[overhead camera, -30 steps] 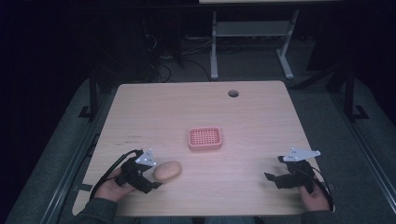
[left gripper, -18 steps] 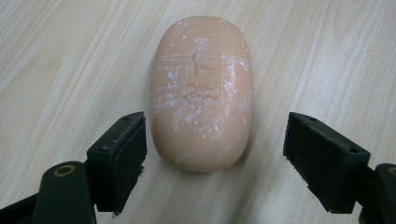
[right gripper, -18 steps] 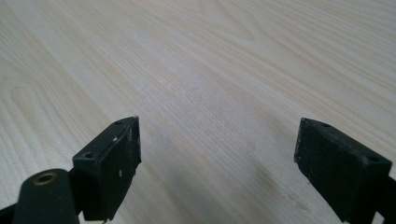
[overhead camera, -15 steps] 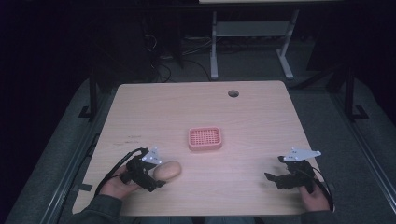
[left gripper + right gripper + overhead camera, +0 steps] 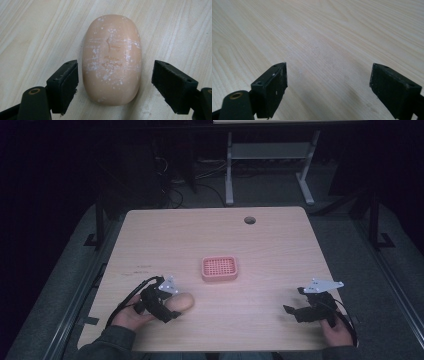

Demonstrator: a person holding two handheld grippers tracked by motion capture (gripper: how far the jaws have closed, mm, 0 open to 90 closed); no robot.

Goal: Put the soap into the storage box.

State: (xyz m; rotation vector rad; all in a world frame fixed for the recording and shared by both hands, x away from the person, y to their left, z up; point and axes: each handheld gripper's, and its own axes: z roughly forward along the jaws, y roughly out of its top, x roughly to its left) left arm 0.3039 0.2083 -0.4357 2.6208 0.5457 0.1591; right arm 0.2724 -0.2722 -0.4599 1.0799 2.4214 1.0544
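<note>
I see the peach soap bar (image 5: 111, 58) lying flat on the surface (image 5: 280, 240) between the spread jaws of my left hand-held gripper (image 5: 115, 86), neither pad touching it. Ahead of that gripper sits a pink basket (image 5: 219, 268). My right hand-held gripper (image 5: 328, 91) gapes over bare wood, well apart

left gripper (image 5: 113, 82) low, jaws wide apart; right gripper (image 5: 328, 82) low, jaws wide too.

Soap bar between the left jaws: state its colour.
Peach-pink soap bar with whitish scuffs, clearest in the left gripper view.
</note>
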